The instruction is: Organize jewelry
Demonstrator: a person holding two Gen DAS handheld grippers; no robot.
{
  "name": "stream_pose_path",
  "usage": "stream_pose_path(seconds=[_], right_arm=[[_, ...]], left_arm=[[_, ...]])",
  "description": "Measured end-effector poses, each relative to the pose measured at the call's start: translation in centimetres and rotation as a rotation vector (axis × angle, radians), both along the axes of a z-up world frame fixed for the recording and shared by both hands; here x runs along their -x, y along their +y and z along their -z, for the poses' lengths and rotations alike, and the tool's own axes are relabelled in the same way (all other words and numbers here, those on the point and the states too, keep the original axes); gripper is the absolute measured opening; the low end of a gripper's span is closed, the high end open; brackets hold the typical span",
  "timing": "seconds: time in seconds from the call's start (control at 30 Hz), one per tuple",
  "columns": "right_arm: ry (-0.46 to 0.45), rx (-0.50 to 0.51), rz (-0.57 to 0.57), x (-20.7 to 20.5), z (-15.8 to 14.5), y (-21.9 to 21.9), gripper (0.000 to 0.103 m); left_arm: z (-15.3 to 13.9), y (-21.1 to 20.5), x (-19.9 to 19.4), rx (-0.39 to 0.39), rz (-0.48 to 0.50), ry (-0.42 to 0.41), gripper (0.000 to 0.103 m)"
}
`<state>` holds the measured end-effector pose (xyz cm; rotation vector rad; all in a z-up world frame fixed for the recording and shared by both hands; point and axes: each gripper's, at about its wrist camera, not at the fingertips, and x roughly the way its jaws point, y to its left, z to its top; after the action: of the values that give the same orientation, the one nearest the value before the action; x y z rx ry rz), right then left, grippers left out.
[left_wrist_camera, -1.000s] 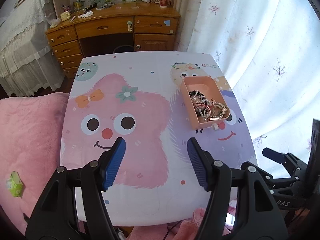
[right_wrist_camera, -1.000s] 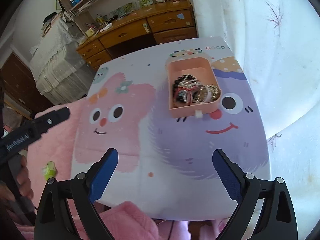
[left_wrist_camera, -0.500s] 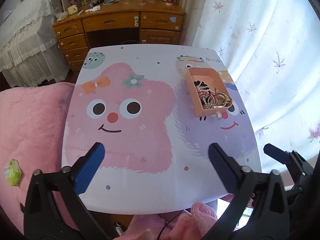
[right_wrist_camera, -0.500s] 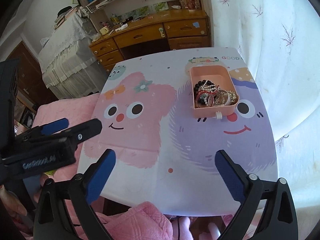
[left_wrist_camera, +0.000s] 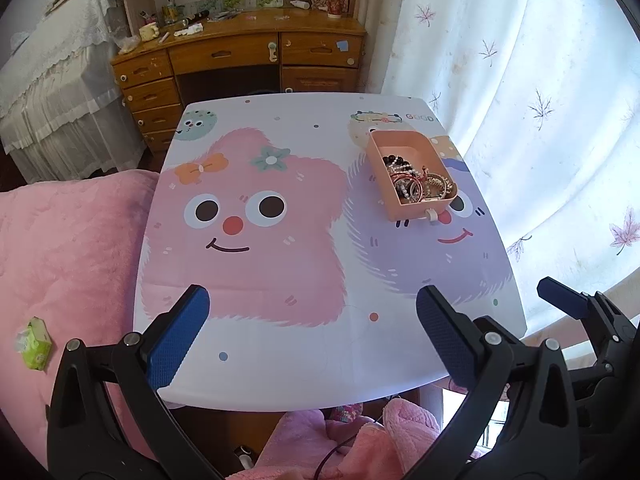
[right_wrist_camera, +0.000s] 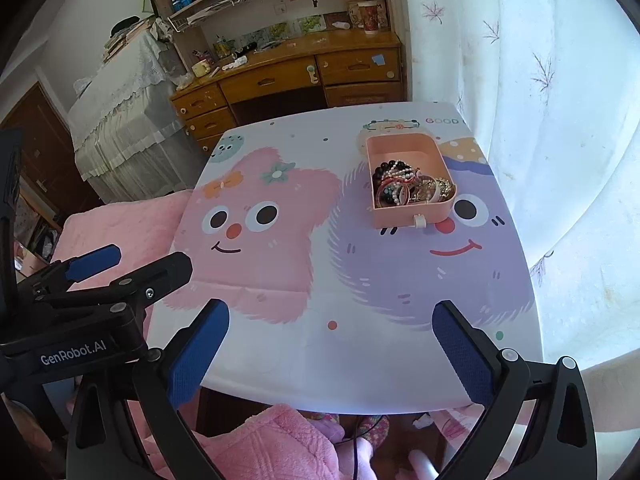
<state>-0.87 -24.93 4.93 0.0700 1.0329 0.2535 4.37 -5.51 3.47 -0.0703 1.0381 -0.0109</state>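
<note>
A peach open box [left_wrist_camera: 400, 142] [right_wrist_camera: 404, 148] stands at the table's far right on the purple cartoon face. It holds a tangle of jewelry [left_wrist_camera: 416, 182] [right_wrist_camera: 404, 188]: bead bracelets, pearl strands and red bangles. My left gripper [left_wrist_camera: 312, 332] is open and empty above the table's near edge, far from the box. My right gripper [right_wrist_camera: 332, 348] is open and empty, also over the near edge. Each gripper shows at the side of the other's view.
The small table [left_wrist_camera: 280, 340] has a cartoon-print top. A pink blanket [left_wrist_camera: 60, 260] with a green packet [left_wrist_camera: 34, 344] lies to the left. A wooden desk [left_wrist_camera: 240, 60] stands behind and a white curtain [left_wrist_camera: 540, 120] hangs to the right.
My left gripper opened from half closed to wide. Both grippers pulled back and up from the table, so the box looks farther away.
</note>
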Motion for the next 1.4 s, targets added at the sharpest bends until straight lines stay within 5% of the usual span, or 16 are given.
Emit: stream_pose_path(seconds=[1.4], right_arm=[[0.035,0.003,0.115,1.5,-0.1,-2.3,0.103]], left_arm=[[-1.6,0.0,2.3,-0.009,-0.005,-0.042,0.103]])
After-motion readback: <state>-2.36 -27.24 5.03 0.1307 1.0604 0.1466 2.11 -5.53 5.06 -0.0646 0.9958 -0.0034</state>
